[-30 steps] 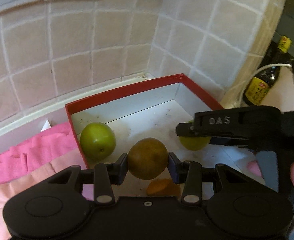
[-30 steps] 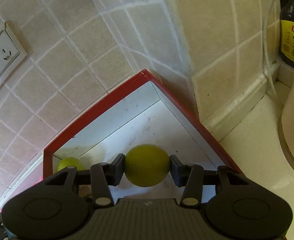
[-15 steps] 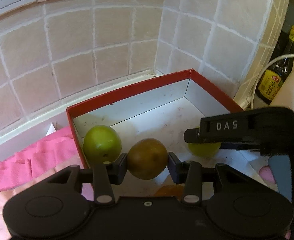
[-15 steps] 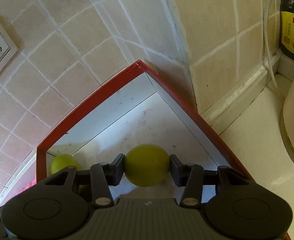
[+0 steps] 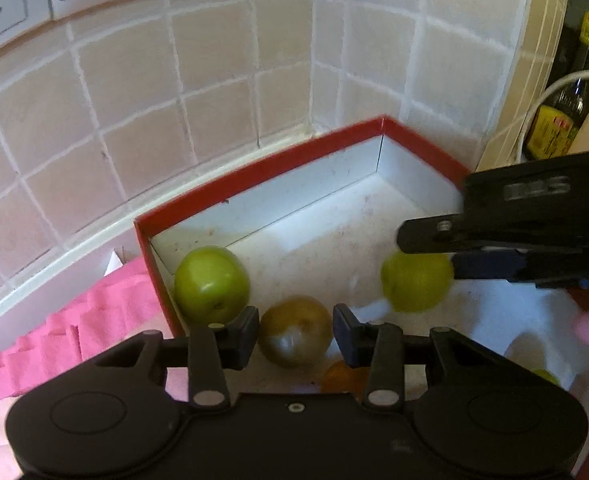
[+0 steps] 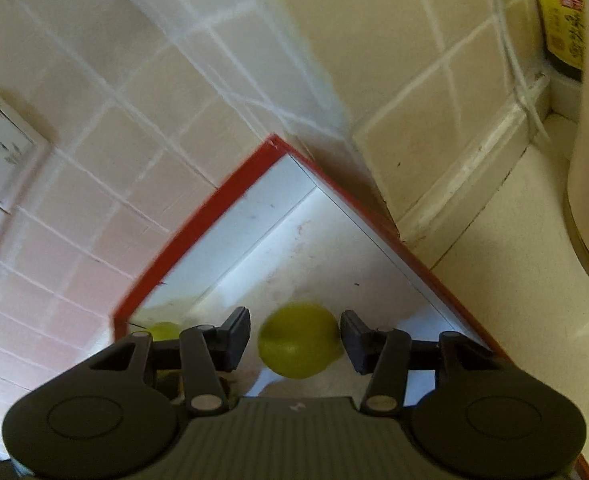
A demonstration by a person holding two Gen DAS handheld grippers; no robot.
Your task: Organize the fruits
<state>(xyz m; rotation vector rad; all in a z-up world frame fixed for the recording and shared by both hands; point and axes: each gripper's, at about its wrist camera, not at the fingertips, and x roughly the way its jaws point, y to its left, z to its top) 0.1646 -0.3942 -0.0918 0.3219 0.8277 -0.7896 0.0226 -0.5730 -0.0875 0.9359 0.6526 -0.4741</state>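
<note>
The left gripper has its jaws parted around a round brownish-olive fruit, with slivers of gap at both pads, so the fruit seems to sit loose at the lower centre of the left wrist view, inside the shallow red-rimmed cardboard box with a white floor. The right gripper is likewise spread, clear gaps on either side of a round yellow-green fruit low in its own frame. Both fruits look round and free to roll — a nudge from a withdrawing pad could send the yellow-green one across the floor, or knock the brownish one into the glossy green apple-like fruit lying against the box's left wall. Whether either fruit has settled or is falling cannot be told; the yellow-green one is blurred. An orange fruit is mostly hidden behind the left gripper's body, and the box's near edge is cut off in both views.
</note>
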